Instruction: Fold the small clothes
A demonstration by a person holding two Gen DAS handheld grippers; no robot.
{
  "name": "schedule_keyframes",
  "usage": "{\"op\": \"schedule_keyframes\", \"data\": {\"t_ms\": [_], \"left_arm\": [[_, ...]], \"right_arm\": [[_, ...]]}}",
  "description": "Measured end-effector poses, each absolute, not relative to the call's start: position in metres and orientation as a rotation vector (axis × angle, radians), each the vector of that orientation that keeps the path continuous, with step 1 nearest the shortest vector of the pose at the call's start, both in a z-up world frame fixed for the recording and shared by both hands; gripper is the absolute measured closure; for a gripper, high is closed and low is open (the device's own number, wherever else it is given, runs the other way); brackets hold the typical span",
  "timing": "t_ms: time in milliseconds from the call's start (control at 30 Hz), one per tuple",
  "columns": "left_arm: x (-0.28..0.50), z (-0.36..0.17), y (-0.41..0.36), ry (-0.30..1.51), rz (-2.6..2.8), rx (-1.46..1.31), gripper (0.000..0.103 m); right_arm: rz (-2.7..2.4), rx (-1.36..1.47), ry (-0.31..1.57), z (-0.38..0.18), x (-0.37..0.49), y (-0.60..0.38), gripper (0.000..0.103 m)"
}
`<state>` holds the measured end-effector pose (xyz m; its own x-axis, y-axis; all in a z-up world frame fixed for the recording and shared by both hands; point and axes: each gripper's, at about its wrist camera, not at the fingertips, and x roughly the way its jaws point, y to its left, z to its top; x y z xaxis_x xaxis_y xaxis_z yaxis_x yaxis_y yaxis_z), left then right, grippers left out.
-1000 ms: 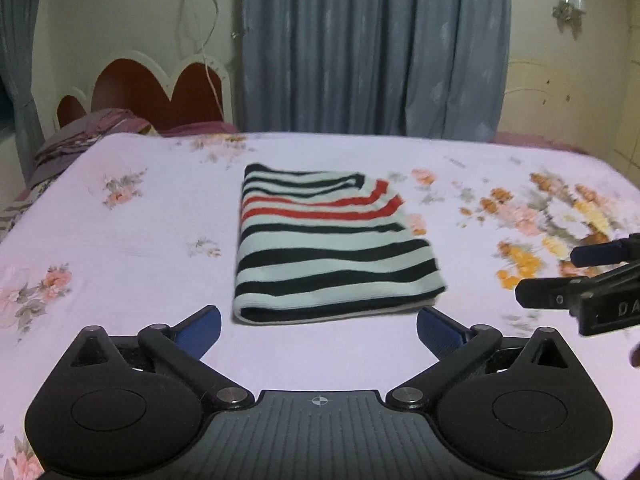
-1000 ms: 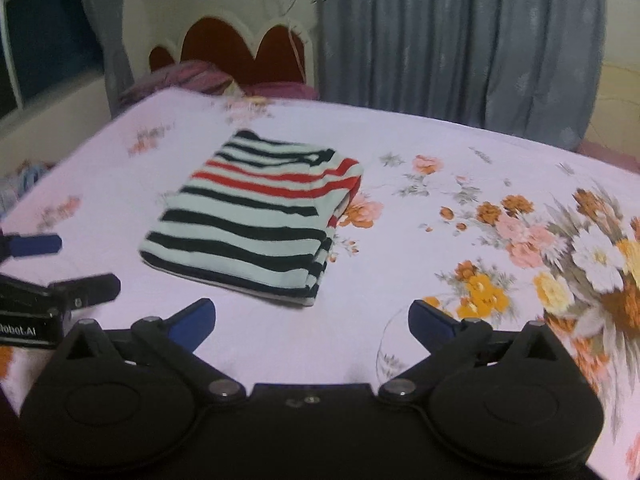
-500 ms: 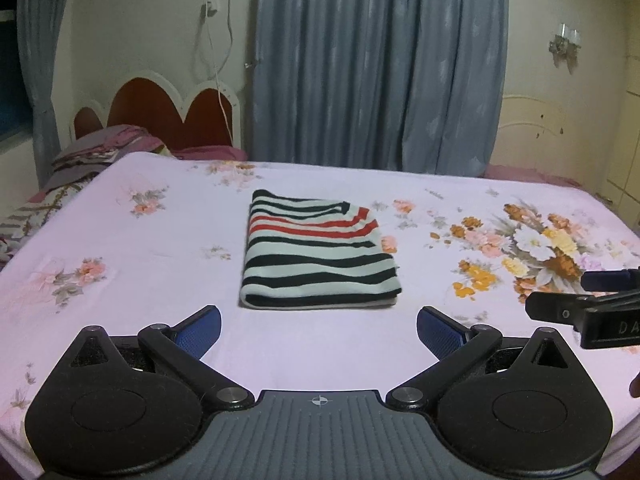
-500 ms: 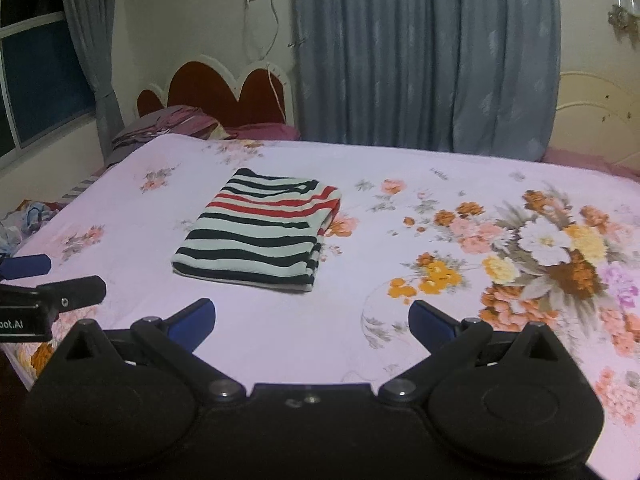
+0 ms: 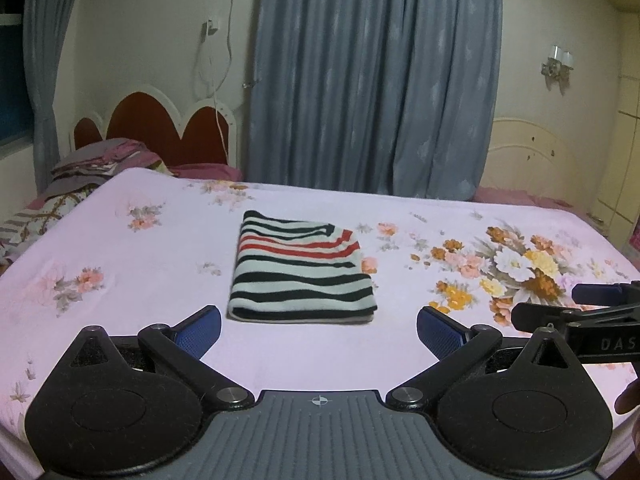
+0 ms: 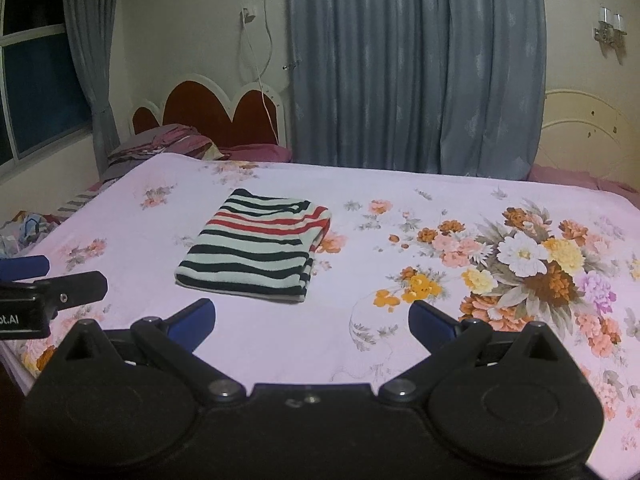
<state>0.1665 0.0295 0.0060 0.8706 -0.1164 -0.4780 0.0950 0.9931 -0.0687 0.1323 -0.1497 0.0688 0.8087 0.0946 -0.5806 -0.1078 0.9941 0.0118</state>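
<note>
A small striped garment [image 5: 302,272], black, white and red, lies folded into a neat rectangle in the middle of the bed [image 5: 120,264]. In the right wrist view the same garment [image 6: 256,248] sits left of centre. My left gripper [image 5: 319,330] is open, held back from the garment's near edge with nothing between its fingers. My right gripper [image 6: 312,325] is open too, further right and also apart from the garment. Each gripper's tip shows at the side of the other's view.
The bed has a pink floral sheet with a big flower print [image 6: 532,264] on the right. A red scalloped headboard [image 5: 160,128] and pillows [image 5: 100,164] stand at the far left. Blue curtains [image 5: 372,80] hang behind.
Both grippers have pulled back and risen away from the folded garment, which now looks smaller and farther off. The garment has not moved.
</note>
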Motion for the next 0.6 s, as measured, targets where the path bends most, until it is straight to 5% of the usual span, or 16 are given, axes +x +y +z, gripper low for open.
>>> {"op": "schedule_keyframes", "data": {"t_ms": [600], "left_arm": [[0.1639, 0.0078, 0.0301, 0.496, -0.107, -0.041, 0.000]], "right_arm": [[0.120, -0.021, 0.597, 0.0767, 0.1287, -0.1462, 0.001]]}}
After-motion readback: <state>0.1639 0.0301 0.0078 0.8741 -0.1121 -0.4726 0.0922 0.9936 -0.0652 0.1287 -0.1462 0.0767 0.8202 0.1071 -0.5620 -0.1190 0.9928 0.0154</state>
